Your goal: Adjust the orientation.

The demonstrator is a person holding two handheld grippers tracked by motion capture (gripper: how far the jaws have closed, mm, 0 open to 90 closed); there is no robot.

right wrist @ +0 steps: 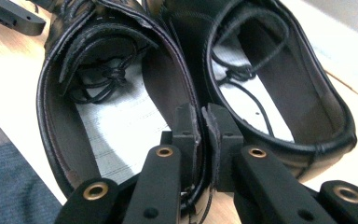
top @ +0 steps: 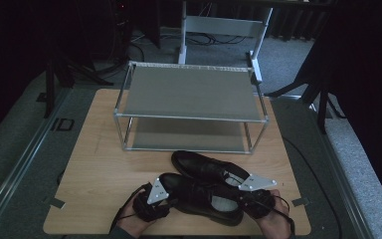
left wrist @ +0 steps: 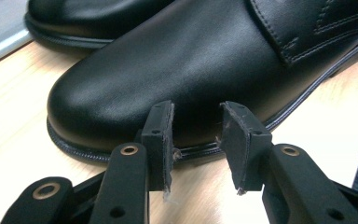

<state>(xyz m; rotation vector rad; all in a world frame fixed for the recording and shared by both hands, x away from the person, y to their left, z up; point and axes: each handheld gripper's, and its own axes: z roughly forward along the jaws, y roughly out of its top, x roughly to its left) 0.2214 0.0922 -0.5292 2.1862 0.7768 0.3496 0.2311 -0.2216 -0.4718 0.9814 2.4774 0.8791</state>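
Shoes near the surface's front edge, right gripper [right wrist: 201,122] pinching the near shoe's [top: 206,198] heel collar, far shoe [top: 204,167] alongside, left gripper [left wrist: 196,126] spread at the near shoe's toe, not gripping.

No legible text, label, brand, number or sign appears on the shoes [top: 206,186], the rack [top: 189,107] or the bench [top: 99,164].
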